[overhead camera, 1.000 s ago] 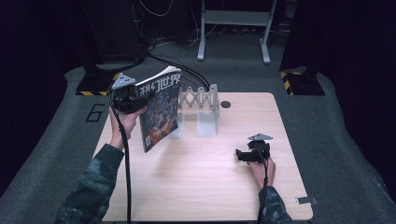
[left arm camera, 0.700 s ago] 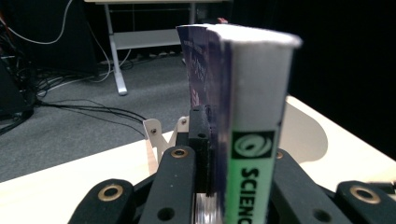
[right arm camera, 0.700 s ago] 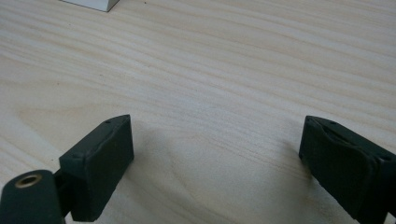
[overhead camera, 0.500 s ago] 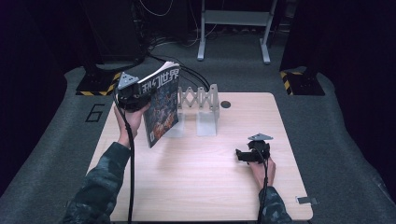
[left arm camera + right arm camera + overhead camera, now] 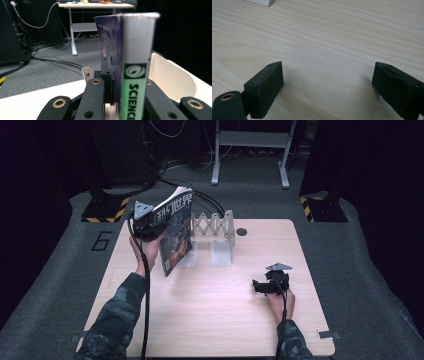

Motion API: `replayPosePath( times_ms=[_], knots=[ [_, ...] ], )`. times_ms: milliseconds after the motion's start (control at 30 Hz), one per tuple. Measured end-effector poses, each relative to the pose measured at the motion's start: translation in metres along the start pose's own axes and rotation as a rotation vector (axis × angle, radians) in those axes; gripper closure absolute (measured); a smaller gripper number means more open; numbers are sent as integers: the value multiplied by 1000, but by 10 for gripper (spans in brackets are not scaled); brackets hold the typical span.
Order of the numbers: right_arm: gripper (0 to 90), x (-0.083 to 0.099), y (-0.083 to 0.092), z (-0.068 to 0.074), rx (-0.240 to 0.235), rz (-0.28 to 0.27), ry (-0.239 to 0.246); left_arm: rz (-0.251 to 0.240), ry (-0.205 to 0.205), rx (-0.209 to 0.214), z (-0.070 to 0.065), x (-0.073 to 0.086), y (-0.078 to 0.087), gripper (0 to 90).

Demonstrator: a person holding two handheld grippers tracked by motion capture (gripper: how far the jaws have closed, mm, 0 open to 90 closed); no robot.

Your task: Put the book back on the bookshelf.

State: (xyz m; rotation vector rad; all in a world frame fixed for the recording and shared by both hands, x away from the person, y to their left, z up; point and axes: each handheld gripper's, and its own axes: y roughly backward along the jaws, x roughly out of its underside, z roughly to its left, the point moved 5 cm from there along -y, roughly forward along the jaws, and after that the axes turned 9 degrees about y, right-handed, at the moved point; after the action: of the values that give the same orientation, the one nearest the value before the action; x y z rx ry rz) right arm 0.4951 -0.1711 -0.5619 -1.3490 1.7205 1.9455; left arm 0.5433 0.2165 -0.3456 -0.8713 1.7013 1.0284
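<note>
Magazine held upright above the tabletop, beside an accordion-style rack.

High view: the left hand-held gripper pinches a magazine by its spine edge, clear of the tabletop and just left of the white folding rack; the right hand-held gripper rests well apart on the wood. Left gripper view: the jaws press on the magazine's spine, a rack divider just beyond. Right gripper view: the right hand-held gripper's jaws stand spread over bare wood, holding nothing. The step appears to be carrying the magazine to the rack; the next move likely calls for aligning its lower edge with a slot and lowering.
</note>
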Motion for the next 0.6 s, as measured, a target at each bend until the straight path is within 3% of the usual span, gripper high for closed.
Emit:
replayPosePath(
  times_ms=[133, 333, 600],
  knots=[
    [94, 0, 0, 0, 0, 0, 0, -20, 17, -13, 1, 4, -5, 824],
    [94, 0, 0, 0, 0, 2, -1, -50, 8, -26, -1, 12, -12, 824],
    [96, 0, 0, 0, 1, -1, -6, -128, 33, -39, 0, 20, -16, 824]
  ],
)
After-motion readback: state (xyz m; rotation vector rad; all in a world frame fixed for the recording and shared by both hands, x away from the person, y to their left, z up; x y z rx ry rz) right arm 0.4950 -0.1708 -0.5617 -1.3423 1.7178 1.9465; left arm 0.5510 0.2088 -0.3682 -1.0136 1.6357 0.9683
